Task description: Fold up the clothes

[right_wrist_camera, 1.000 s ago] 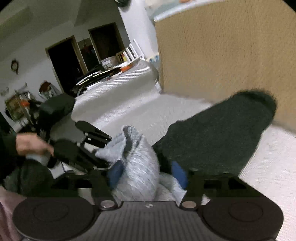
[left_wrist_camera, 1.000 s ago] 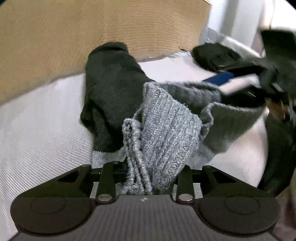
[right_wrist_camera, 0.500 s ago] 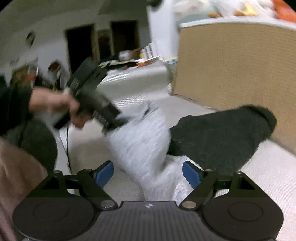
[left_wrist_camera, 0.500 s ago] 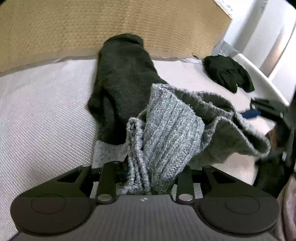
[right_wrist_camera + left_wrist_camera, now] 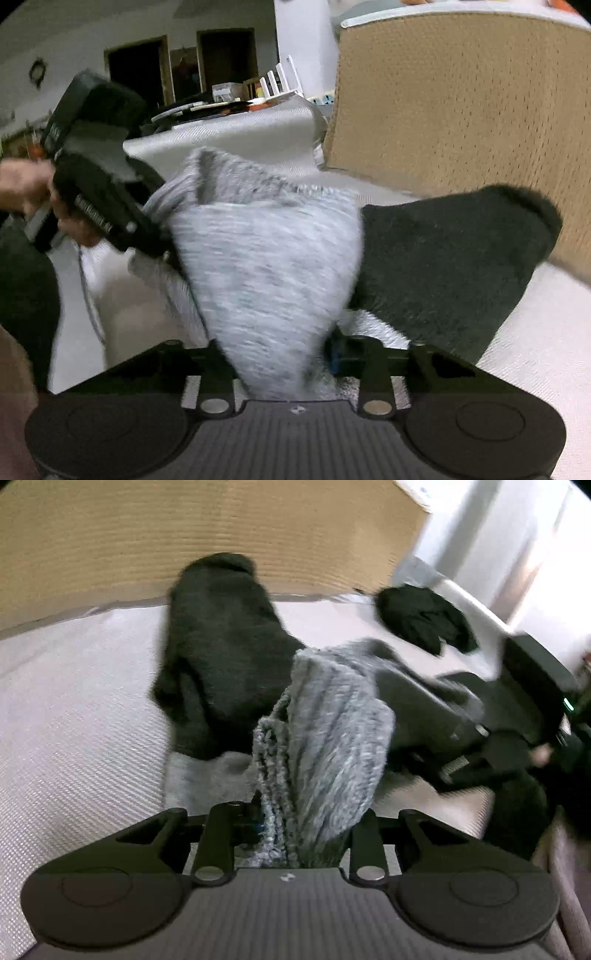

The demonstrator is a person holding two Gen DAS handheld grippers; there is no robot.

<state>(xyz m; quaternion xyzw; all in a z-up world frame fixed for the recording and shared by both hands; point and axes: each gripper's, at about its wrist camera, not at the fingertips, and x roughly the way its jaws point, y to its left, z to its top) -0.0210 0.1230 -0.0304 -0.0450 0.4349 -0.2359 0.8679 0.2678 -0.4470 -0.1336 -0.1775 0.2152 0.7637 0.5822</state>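
Grey-and-black sock held at its cuff by both grippers

The sock (image 5: 321, 734) had a ribbed light grey cuff and a dark fuzzy foot lying on the white woven surface (image 5: 74, 720). The left gripper (image 5: 295, 827) and the right gripper (image 5: 284, 354) were each clamped on the cuff, stretching it between them

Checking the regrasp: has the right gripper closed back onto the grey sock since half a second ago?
Yes. The right gripper, then open, now pinches the grey sock, beside the dark sock.
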